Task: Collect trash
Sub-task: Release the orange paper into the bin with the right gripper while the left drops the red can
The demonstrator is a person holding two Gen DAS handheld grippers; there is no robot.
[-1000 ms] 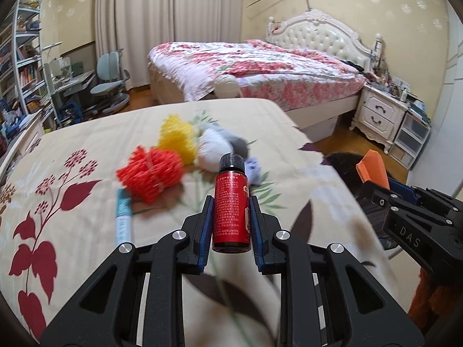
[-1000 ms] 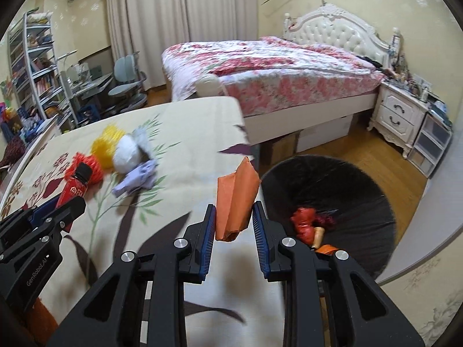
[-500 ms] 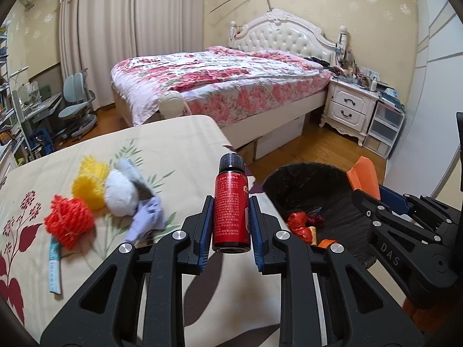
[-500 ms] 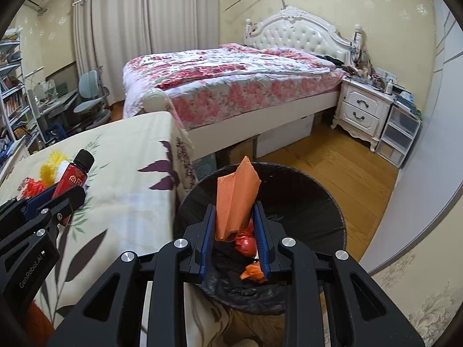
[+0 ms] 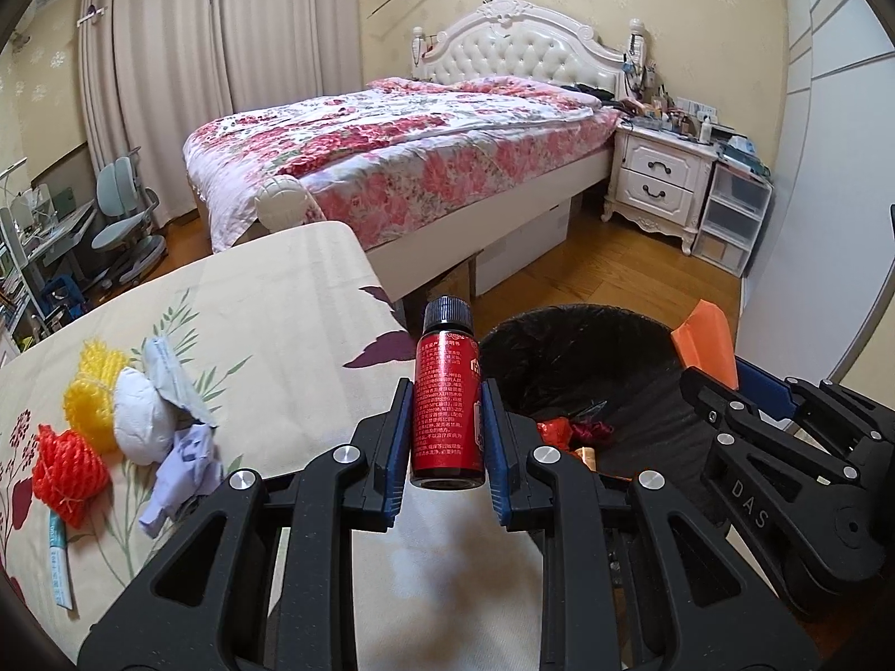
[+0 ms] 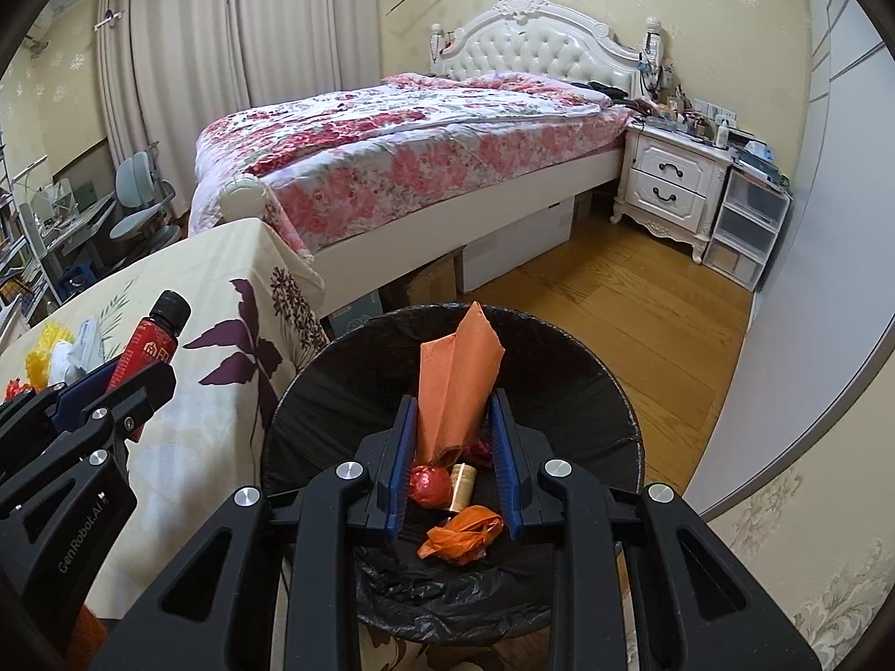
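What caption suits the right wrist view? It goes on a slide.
Right claw holds folded orange paper above the black-lined trash bin; left claw waits with a red bottle.

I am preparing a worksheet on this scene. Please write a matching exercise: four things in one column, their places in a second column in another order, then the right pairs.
Things:
1. red bottle
2. orange folded paper
3. yellow net
4. crumpled orange wrapper

Places:
A. on the tablecloth
B. inside the black bin
C. in the left hand-held gripper
D. in the right hand-held gripper

Pairs: 1-C, 2-D, 3-A, 4-B
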